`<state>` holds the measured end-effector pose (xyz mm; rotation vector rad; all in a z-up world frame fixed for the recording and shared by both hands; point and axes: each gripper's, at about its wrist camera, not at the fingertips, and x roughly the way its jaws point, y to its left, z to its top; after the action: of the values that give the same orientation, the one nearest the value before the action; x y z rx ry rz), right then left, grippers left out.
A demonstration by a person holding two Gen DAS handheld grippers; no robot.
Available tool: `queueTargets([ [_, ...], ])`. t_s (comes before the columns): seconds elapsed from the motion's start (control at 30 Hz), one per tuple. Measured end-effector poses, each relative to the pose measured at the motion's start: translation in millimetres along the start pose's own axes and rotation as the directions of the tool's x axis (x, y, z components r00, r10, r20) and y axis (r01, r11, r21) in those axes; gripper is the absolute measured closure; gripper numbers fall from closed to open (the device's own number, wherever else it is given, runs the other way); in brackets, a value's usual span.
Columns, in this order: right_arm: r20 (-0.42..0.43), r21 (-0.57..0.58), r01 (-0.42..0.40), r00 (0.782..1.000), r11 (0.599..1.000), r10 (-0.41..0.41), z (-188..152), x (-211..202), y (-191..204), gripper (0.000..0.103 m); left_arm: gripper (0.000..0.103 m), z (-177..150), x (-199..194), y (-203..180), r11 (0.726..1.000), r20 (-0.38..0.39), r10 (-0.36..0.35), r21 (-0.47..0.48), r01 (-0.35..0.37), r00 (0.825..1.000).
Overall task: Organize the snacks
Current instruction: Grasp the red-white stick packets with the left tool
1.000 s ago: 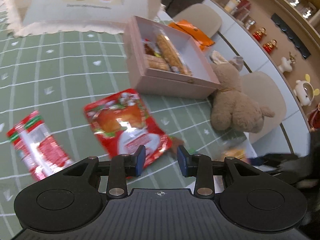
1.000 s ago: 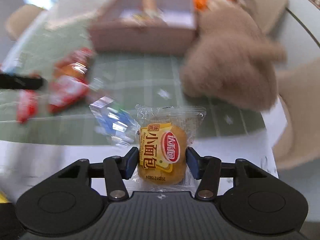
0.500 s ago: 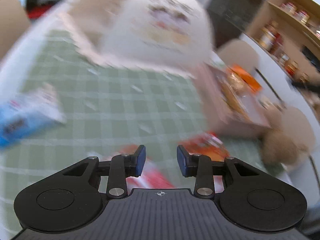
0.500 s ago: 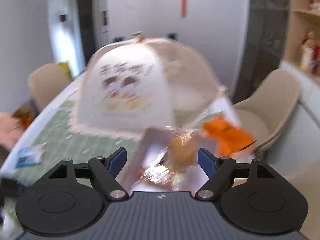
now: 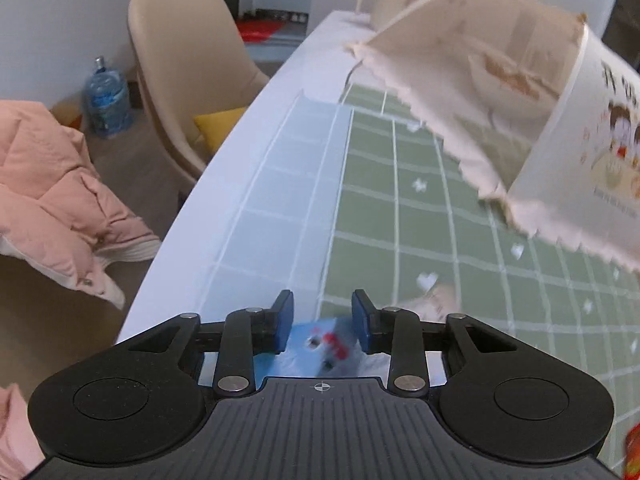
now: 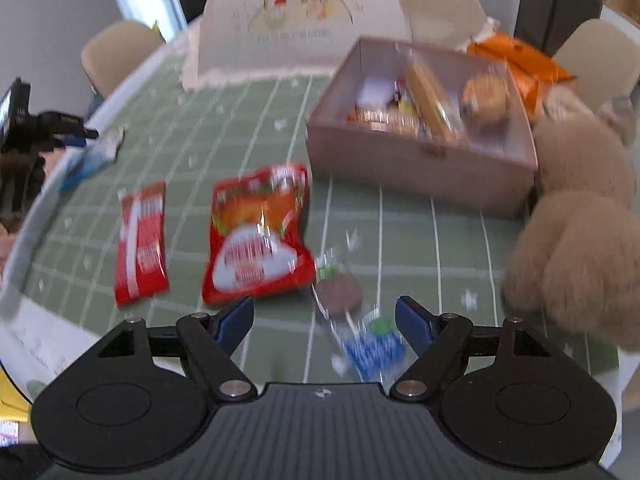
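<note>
A pink box [image 6: 420,160] holds several snacks, among them a wrapped bun [image 6: 482,98]. My right gripper [image 6: 325,320] is open and empty above the table's near side, over a clear-wrapped brown snack [image 6: 338,290] and a blue packet [image 6: 374,350]. Two red packets [image 6: 256,236] [image 6: 142,246] lie to its left. My left gripper [image 5: 322,326] is open with its fingertips on either side of a light blue packet [image 5: 320,346] at the table's left edge; that packet also shows in the right wrist view [image 6: 90,158].
A mesh food cover [image 6: 320,20] stands at the back of the green checked tablecloth [image 5: 400,200]. A plush bear [image 6: 576,216] sits right of the box, orange packets [image 6: 520,64] behind it. A beige chair [image 5: 180,64] and a pink jacket [image 5: 52,196] are off the table's left side.
My right gripper has let go of the bun, which now lies in the box, and has drawn back over the near snacks. My left gripper has swung left to the light blue packet.
</note>
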<state>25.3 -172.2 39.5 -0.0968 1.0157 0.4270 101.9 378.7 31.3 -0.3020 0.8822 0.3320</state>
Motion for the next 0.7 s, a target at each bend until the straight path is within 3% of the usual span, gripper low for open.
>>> queueTargets([
  [0.2,-0.008,-0.009,-0.057,0.998,0.998,0.057,0,7,12,0.024,0.071,-37,-26,-8,0.998,-0.02,-0.061,0.027,0.062,0.998],
  [0.43,-0.016,-0.133,-0.174,0.985,0.976,0.173,22,33,73,0.024,0.072,-97,-70,-50,0.987,-0.09,-0.149,0.043,0.154,0.985],
  [0.6,-0.049,-0.251,-0.22,0.976,0.943,0.214,29,52,124,0.025,0.072,-125,-99,-61,0.962,-0.117,-0.272,-0.023,0.271,0.955],
  [0.7,-0.037,-0.319,-0.23,0.973,0.92,0.23,32,53,145,0.025,0.072,-135,-130,-51,0.961,-0.087,-0.269,-0.082,0.263,0.959],
])
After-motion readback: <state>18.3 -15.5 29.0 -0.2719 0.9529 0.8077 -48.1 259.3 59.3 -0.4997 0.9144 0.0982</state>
